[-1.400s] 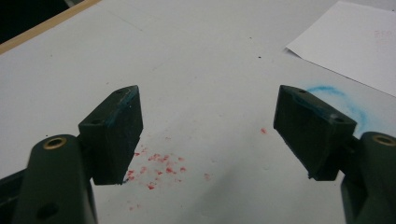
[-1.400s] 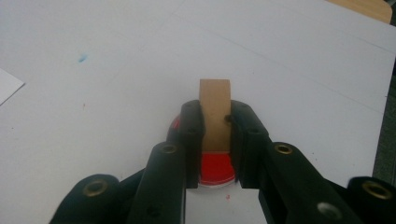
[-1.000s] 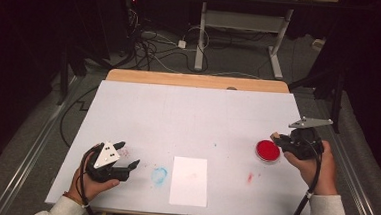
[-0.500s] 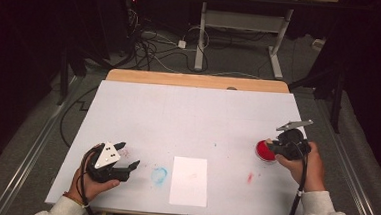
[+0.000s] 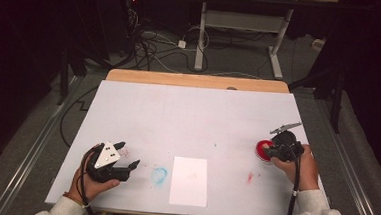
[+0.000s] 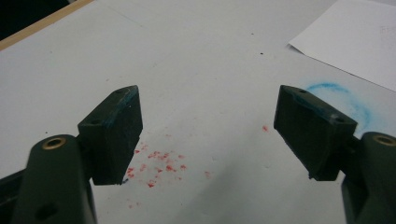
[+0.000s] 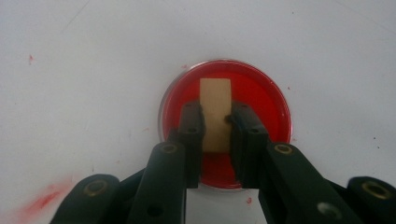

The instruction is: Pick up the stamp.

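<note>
Clamping a small tan rectangular wooden block [image 7: 215,112] between its two black jaws, right gripper [image 7: 215,135] poised over a round shallow dish of red ink [image 7: 261,100], close to the right edge of the white tabletop [image 5: 188,117]. Block held upright over the dish's middle; whether its lower face touches the ink cannot be told. In the high view, right gripper [image 5: 276,148] partly covering the same red dish [image 5: 262,150], hand wrapped round the body, cable trailing back over the sleeve.

Resting near the front left corner of the tabletop, left gripper [image 5: 125,158] with jaws spread wide apart, nothing between them. Seen along those jaws in the left gripper view [image 6: 208,126]: bare white surface speckled with red ink flecks [image 6: 159,165], a smudged blue ring [image 6: 345,100] to one side.

Lying flat by the front edge, about midway along it, a blank white sheet of paper [image 5: 189,180], with the blue ring [image 5: 159,175] just beside it on the left and a red smear [image 5: 250,178] well apart on the right.
</note>
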